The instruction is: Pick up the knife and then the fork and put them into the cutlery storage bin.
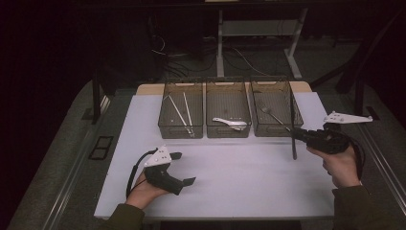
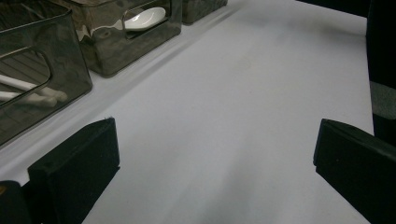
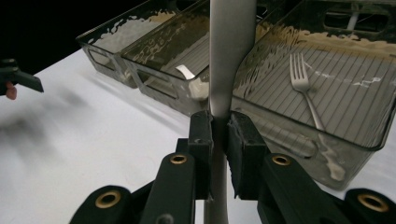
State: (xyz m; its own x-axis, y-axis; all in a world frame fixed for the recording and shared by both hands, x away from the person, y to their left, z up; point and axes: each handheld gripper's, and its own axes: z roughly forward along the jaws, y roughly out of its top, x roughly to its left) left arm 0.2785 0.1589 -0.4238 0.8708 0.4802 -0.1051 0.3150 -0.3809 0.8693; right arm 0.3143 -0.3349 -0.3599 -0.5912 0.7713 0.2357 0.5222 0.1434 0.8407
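The white worktop [image 1: 230, 177] carried three smoky clear bins in a row along its far edge. The left bin [image 1: 180, 109] held white chopsticks [image 1: 181, 114], the middle bin [image 1: 228, 109] a white spoon [image 1: 231, 123], and the right bin [image 1: 276, 108] a metal fork [image 1: 273, 115].

The left tool [image 1: 184, 168] rested low at the near left of the worktop, held in the person's left hand [image 1: 143, 190]. Its two black jaws stood wide apart with nothing but bare white surface between them.

The right tool [image 1: 298, 135] hovered at the right side, just in front of the right bin, in the person's right hand [image 1: 341, 165]. Its jaws were closed on a long, slim metal utensil [image 1: 293, 125], clamped at mid-length. The utensil stood nearly upright, its lower end close above the worktop and its upper part rising in front of the right bin; which kind of utensil it was could not be told.
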